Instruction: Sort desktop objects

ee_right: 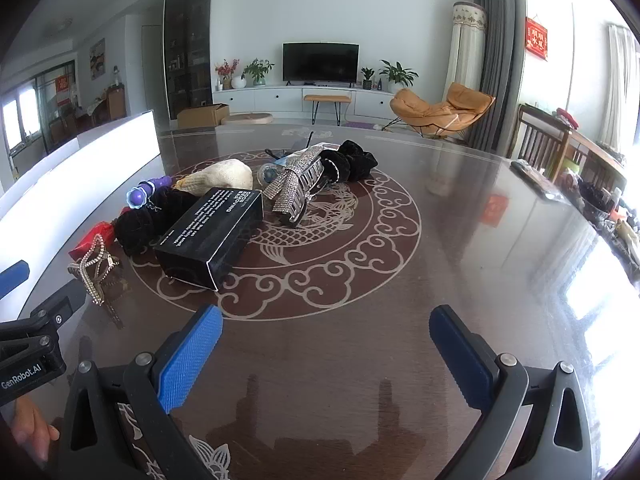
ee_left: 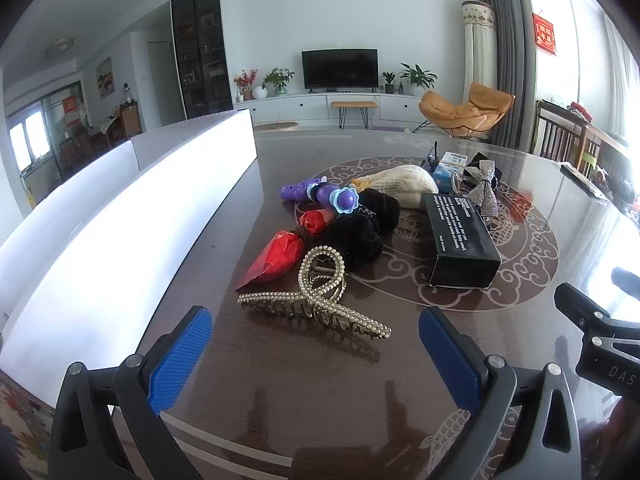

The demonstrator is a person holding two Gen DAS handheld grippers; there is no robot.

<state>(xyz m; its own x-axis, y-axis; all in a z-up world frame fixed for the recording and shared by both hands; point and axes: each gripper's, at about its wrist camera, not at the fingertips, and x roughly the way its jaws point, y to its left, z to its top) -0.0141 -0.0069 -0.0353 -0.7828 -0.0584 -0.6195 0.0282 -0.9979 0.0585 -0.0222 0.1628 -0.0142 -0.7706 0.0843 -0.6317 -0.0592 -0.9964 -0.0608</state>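
Ribbed blue fingers [ee_left: 188,356], pearl-studded claw clip [ee_left: 316,304]

Dark glossy table [ee_left: 320,380], pearl hair claw [ee_left: 316,308], black box [ee_left: 460,240], black scrunchies [ee_left: 360,228]

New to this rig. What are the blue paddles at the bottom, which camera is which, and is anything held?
No robot arm here: a person holds a two-finger gripper in each hand, each with a fisheye camera looking along its fingers. The blue paddles are those fingers.

Left wrist view: left gripper, open and empty, a pearl hair claw just ahead. Right wrist view: right gripper, open and empty, over bare table. On the table: black box, rhinestone bow clip, black scrunchies, purple toy, red wrapped pieces.
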